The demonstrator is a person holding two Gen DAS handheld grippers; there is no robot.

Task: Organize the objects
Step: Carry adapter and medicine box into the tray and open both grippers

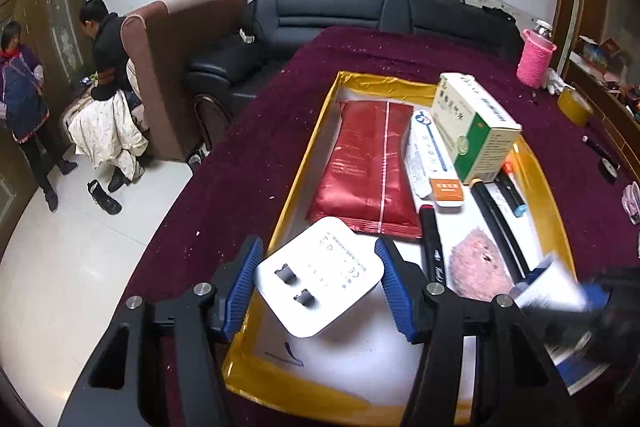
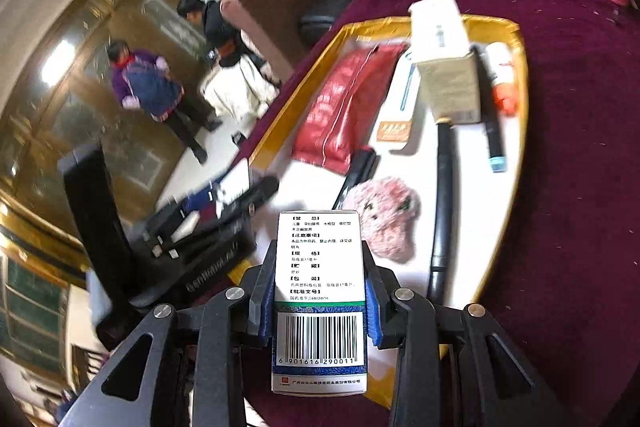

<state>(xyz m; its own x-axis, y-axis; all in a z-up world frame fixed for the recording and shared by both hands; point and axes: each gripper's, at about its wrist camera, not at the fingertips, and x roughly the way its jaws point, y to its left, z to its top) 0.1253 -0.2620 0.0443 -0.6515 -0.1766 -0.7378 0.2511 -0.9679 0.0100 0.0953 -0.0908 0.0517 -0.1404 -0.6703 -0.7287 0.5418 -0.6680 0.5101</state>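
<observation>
In the left wrist view, a shallow tray [image 1: 316,147] with gold-taped rims is seen on a dark red tablecloth [image 1: 248,155]. Its far half is crowded with a red packet [image 1: 366,163], a green-and-white box [image 1: 476,123] and pens, while bare white floor is left in the near part of the tray. A white plug adapter [image 1: 320,277] is clamped between the blue pads of the left gripper [image 1: 320,287], above the tray's near left rim. The lower right corner is blurred by motion; only a dark smear and a pale box edge can be made out there.

In the right wrist view, a small barcoded medicine box [image 2: 320,299] is gripped upright between the pads of the right gripper [image 2: 320,311], over the tray's near end. A pink fluffy item [image 2: 384,223] lies just beyond it. The left gripper is seen blurred at the left, cut across by a black post [image 2: 100,219]. The tray's right rim [image 2: 516,131] is smeared.
</observation>
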